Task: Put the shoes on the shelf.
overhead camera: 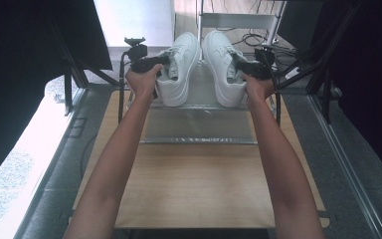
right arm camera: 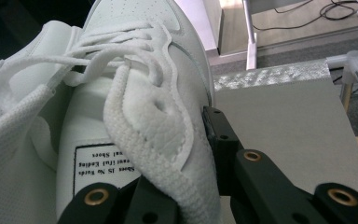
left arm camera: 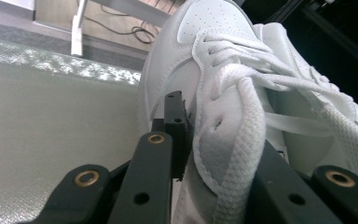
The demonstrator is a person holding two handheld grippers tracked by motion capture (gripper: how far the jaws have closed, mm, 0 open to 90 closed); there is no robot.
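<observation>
Both white sneakers sit side by side on the grey mat (overhead camera: pixel 199 124), toes pointing away, the left gripper (overhead camera: pixel 160 60) clamped on the left sneaker's (overhead camera: pixel 179 67) collar and the right gripper (overhead camera: pixel 243 65) clamped on the right sneaker's (overhead camera: pixel 223 67).

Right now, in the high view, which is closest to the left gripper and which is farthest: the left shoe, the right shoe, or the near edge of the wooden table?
1. Left shoe: held in the left gripper, at the far left.
2. Right shoe: just beside it, to the right.
3. Wooden table near edge: farthest, at the bottom by the person's elbows.
</observation>
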